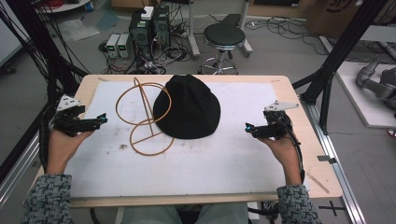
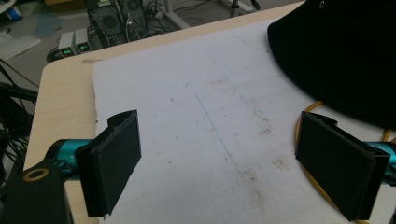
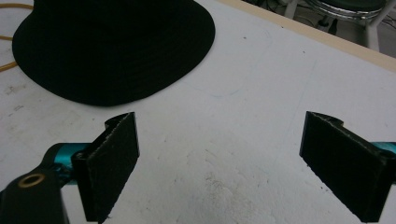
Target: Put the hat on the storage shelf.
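Black fabric bucket hat point(image 1: 187, 108) lies brim-down near the middle of the white foam mat point(image 1: 219, 161) that covers the wooden table point(image 1: 306, 140), its left brim overlapping the orange wire stand of two hoops and a stem point(image 1: 142, 116) lying on its side at the hat's nine o'clock. The left gripper point(image 1: 100, 120) waits at the mat's nine o'clock edge, jaws spread wide and empty; the right gripper point(image 1: 249, 127) hovers at the hat's four o'clock, jaws likewise parted with nothing between them. Judging by this layout, the work is putting the hat on the stand. A good approach: let the left gripper pinch the stand's stem and set it upright, while the right takes the brim edge low, catching a single layer of cloth.
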Demonstrator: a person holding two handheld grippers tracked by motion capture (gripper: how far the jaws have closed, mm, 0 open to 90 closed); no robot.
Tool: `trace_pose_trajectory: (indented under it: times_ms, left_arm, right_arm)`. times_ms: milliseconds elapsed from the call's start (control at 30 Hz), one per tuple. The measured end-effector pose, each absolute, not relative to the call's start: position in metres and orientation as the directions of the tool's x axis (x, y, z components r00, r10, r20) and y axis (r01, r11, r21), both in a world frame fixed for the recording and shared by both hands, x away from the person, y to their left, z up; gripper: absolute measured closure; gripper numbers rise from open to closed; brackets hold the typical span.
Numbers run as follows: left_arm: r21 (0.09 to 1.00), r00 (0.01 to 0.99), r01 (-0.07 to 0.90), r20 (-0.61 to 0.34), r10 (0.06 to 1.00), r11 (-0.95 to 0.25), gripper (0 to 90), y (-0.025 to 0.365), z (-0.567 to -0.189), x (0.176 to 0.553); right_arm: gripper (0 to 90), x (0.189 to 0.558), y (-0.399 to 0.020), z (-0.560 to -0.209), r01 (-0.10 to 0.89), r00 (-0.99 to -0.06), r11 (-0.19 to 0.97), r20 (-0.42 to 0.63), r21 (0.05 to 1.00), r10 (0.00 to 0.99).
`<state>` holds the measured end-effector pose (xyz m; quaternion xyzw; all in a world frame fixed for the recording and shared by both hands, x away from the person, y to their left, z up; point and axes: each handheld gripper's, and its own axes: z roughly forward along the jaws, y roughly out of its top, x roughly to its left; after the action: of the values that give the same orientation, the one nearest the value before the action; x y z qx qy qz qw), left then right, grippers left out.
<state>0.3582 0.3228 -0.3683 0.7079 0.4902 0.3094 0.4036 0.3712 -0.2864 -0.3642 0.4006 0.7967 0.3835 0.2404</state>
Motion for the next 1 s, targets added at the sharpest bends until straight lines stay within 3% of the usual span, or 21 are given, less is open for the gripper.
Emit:
trace_pose_trajectory:
  times_ms: [1000]
  left_arm:
    - [0.873, 0.344, 0.443, 0.043, 0.938, -0.203, 14.7, 0.319, -0.369, 0.361]
  right_arm:
    - [11.7, 0.401, -0.241, -0.318, 0.417, -0.631, 0.458, -0.114, 0.785, 0.768]
